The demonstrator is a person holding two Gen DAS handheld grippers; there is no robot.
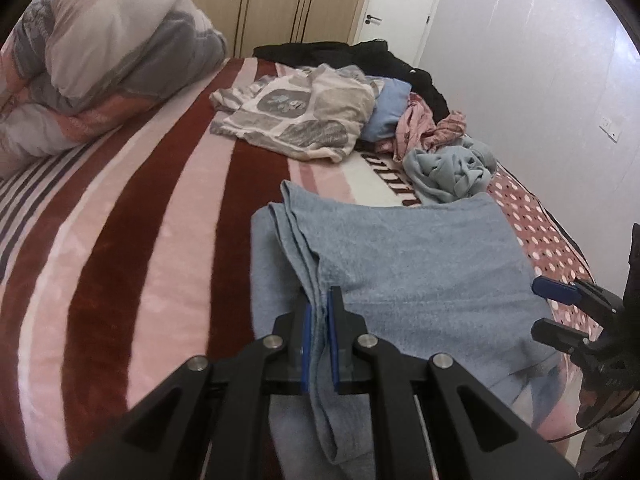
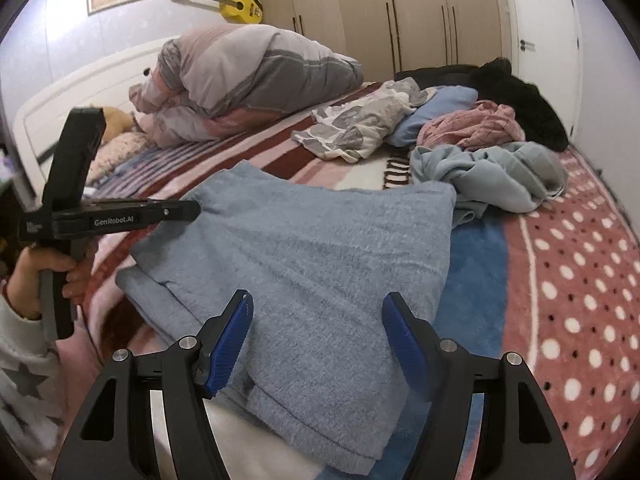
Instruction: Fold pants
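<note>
Blue-grey fleece pants [image 2: 304, 256], folded into a broad flat stack, are lying on the near part of the bed, partly over the red-and-pink striped blanket [image 1: 132, 208] and partly over the pink polka-dot blanket [image 2: 576, 288]. The left gripper [image 1: 320, 312] is pinching a raised fold along the left edge of the pants, its blue pads pressed together on the fabric, which is hanging down between the black fingers. In the right wrist view this same gripper [image 2: 188, 210] is reaching in from the left, and a hand [image 2: 60, 268] in a star-printed sleeve is gripping its handle.

The right gripper [image 2: 316, 344] is standing spread, its blue pads well apart on either side of the near portion of the pants; the pads are not pressing the cloth. In the left wrist view it [image 1: 538, 306] is showing at the right edge, jaws apart, just beside the right side of the pants.

Beyond the pants a pile of unfolded laundry is lying: a crumpled pale blue garment [image 2: 492, 176], a pink checked garment [image 2: 476, 124], a grey-and-white patterned garment [image 1: 296, 116] and black clothing [image 2: 520, 104]. A rolled grey-and-pink quilt [image 2: 248, 76] is resting near the white headboard [image 2: 88, 88]. A yellow guitar [image 2: 236, 4] is hanging on the wall beside beige wardrobe doors [image 2: 380, 8].
</note>
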